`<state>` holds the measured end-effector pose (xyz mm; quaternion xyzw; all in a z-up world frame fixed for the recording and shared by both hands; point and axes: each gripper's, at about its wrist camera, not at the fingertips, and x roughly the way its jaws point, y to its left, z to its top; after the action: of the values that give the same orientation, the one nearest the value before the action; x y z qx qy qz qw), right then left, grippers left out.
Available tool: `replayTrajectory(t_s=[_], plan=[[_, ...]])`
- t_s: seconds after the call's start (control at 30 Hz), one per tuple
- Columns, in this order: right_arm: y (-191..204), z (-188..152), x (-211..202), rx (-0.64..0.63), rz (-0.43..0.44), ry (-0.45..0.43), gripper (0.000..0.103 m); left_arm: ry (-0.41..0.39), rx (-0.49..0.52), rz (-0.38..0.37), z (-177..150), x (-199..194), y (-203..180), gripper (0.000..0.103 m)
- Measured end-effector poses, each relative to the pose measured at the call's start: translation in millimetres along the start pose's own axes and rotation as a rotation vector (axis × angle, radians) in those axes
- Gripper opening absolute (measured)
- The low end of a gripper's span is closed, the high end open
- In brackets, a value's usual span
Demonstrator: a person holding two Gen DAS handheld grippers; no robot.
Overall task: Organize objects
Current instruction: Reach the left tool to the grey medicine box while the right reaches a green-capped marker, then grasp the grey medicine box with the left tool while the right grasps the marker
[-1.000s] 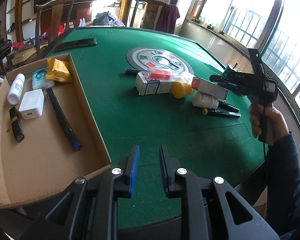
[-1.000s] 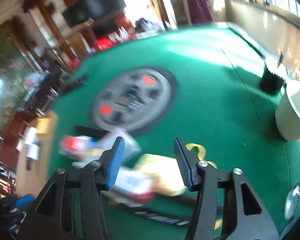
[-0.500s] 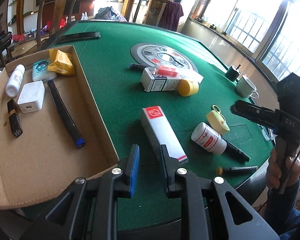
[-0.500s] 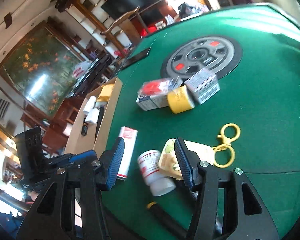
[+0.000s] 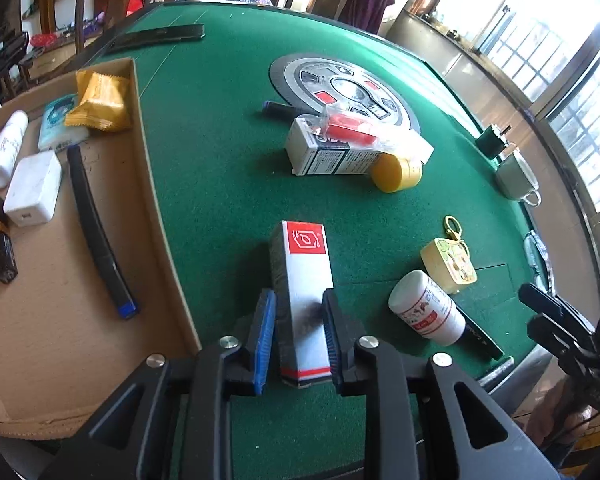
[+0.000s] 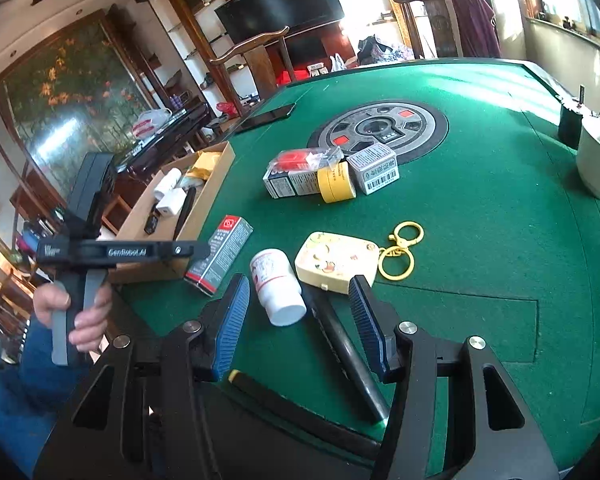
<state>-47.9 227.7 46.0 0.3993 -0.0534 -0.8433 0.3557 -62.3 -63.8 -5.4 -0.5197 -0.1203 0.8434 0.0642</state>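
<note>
**A:** So we've got the cardboard tray (image 5: 168, 216) on the left with a few bits already in it. Just right of its wall, the long red-and-white box (image 5: 304, 300) lies flat on the green felt. Our left gripper (image 5: 298, 336) straddles its near end, jaws opening, pads either side and not squeezing yet as far as we can see.

**B:** Looks like light, stiff card to us, probably slick on the faces, so we'd pinch the long sides near the middle, gently. Further right, our right gripper (image 6: 296, 324) hangs wide apart, empty, over the white pill bottle (image 6: 278, 288).
</note>
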Motion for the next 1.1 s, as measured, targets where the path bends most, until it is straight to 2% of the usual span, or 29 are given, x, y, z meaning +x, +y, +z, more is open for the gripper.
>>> replayTrajectory(t_s=[0.03,0.17,0.23,0.4,0.5,0.57,0.67,0.7,0.73,0.77,0.9,0.93,0.97,1.1], plan=[[-1.4,-1.3,-0.9,0.001,-0.002,0.0,0.053,-0.003,0.008,0.027,1.4,1.3,-3.7,0.035],[-6.4,-6.9,-1.4,-0.01,-0.02,0.018,0.053,0.004,0.047,0.066,2.7,6.0,-14.9,0.04],[-7.1,-10.3,-0.4,-0.028,-0.026,0.039,0.053,0.009,0.064,0.085,2.5,9.5,-18.3,0.046],[5.1,-15.3,12.2,-0.146,-0.075,0.13,0.053,0.045,0.102,0.117,0.7,25.2,-27.3,0.046],[10.5,-18.3,23.5,-0.207,-0.12,0.19,0.053,0.031,0.136,0.156,-4.1,28.0,-32.1,0.041],[11.6,-20.3,30.6,-0.239,-0.141,0.222,0.053,0.02,0.158,0.165,-6.6,27.1,-33.7,0.026],[13.2,-23.0,38.7,-0.286,-0.159,0.25,0.052,0.009,0.163,0.167,-9.6,24.7,-30.7,0.026],[13.0,-23.5,41.3,-0.296,-0.163,0.256,0.05,0.004,0.163,0.17,-11.0,23.3,-29.8,0.026],[12.4,-23.9,45.1,-0.305,-0.169,0.265,0.041,0.0,0.164,0.173,-12.4,21.6,-29.0,0.026],[11.9,-24.1,48.7,-0.31,-0.172,0.274,0.037,-0.002,0.162,0.17,-13.6,20.1,-28.0,0.026],[15.6,-27.8,61.6,-0.345,-0.206,0.283,0.036,-0.016,0.145,0.165,-15.9,12.8,-24.0,0.026],[18.3,-28.2,63.2,-0.351,-0.214,0.282,0.03,-0.024,0.139,0.16,-15.8,10.4,-23.2,0.026],[18.7,-27.8,63.7,-0.345,-0.213,0.281,0.017,-0.029,0.138,0.153,-15.3,9.1,-22.9,0.026],[17.5,-28.4,60.7,-0.325,-0.255,0.259,0.016,-0.047,0.147,0.147,-17.1,3.5,-22.0,0.026]])
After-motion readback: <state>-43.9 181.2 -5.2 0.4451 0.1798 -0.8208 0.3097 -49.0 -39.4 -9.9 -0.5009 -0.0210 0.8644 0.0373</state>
